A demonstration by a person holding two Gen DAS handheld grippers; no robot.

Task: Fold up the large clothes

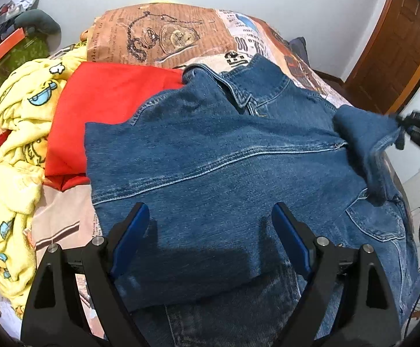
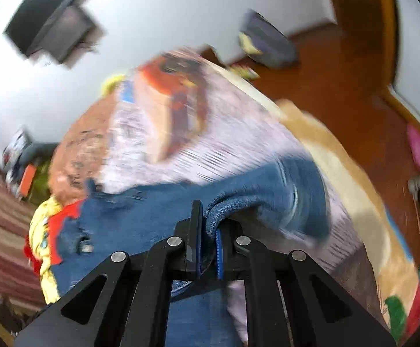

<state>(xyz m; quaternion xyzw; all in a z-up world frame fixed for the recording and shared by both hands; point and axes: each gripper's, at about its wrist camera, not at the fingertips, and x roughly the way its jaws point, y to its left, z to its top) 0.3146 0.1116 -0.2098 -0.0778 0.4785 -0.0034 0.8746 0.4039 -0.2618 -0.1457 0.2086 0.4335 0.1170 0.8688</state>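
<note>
Bed (image 1: 65, 217) with a newspaper-print cover holds the denim jacket (image 1: 224, 159), collar pointing toward the far wall. Left gripper (image 1: 210, 231) hovers over the jacket, fingers wide and empty. Right gripper (image 2: 208, 222) fingers are clamped tight on a sleeve (image 2: 267, 199) at the jacket's right edge.

A home bedroom — printed bedspread (image 1: 166, 37), heaped clothes, wooden door (image 1: 394, 55)

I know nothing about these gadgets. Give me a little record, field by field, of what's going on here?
place: bed with newspaper-print cover
main item: denim jacket, spread out on the bed
left gripper: open, above the jacket, holding nothing
right gripper: shut on the jacket's sleeve, lifted off the bed
beside jacket: red garment, yellow cartoon blanket
image quality: right view blurred by motion
</note>
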